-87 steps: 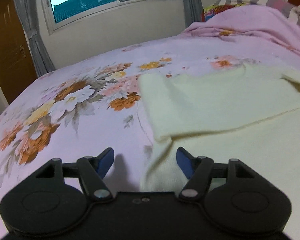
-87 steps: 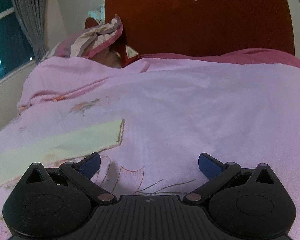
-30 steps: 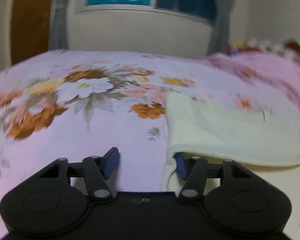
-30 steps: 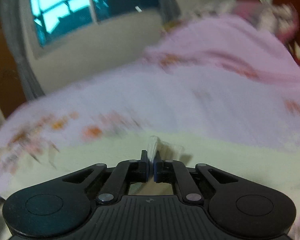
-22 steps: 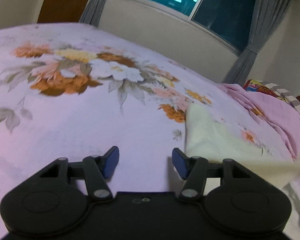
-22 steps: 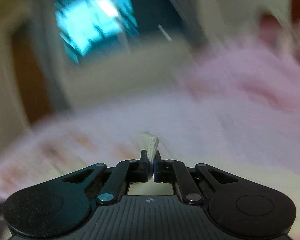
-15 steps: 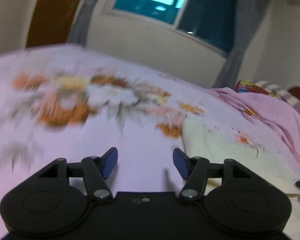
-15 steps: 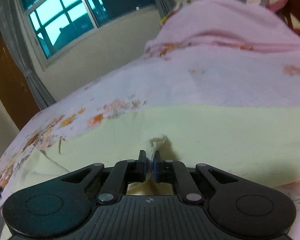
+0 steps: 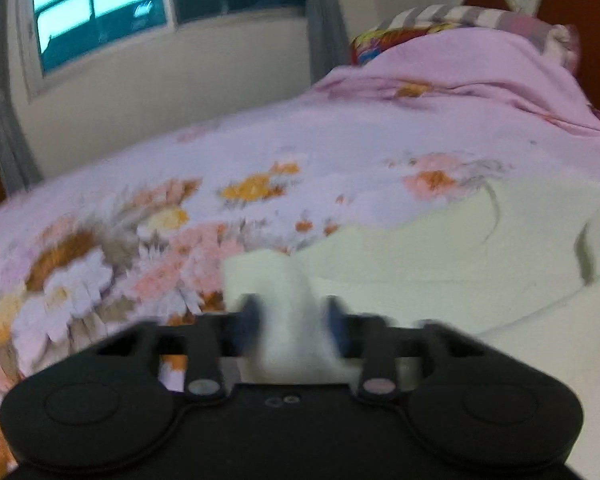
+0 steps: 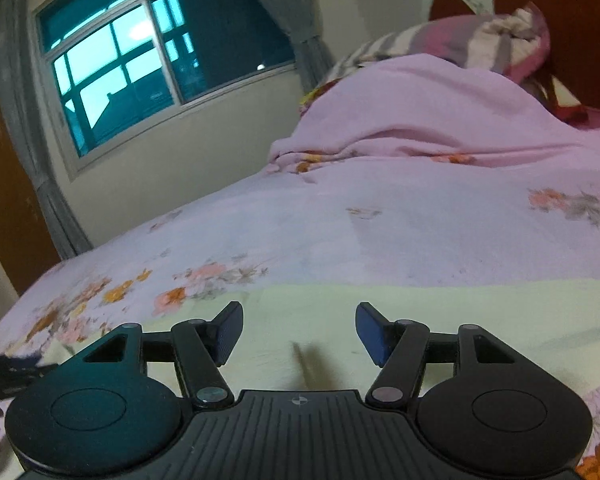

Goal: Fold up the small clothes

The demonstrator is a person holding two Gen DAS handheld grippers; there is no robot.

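A pale yellow cloth (image 9: 440,264) lies on the floral bed sheet (image 9: 220,184). In the blurred left wrist view a bunched corner of it sits between the blue pads of my left gripper (image 9: 292,322), whose jaws stand partly closed around it. In the right wrist view the same cloth (image 10: 420,312) lies flat under my right gripper (image 10: 298,330), which is open and empty just above it. A dark edge of the left gripper shows at the far left of that view.
A pink blanket (image 10: 420,120) is heaped over striped pillows (image 10: 480,44) at the headboard end. A window (image 10: 148,52) with grey curtains is on the far wall. A brown door (image 10: 4,208) is at the left.
My right gripper has opened and let go of the cloth fold, which now lies flat. My left gripper has moved onto the cloth's corner and its jaws have narrowed around it.
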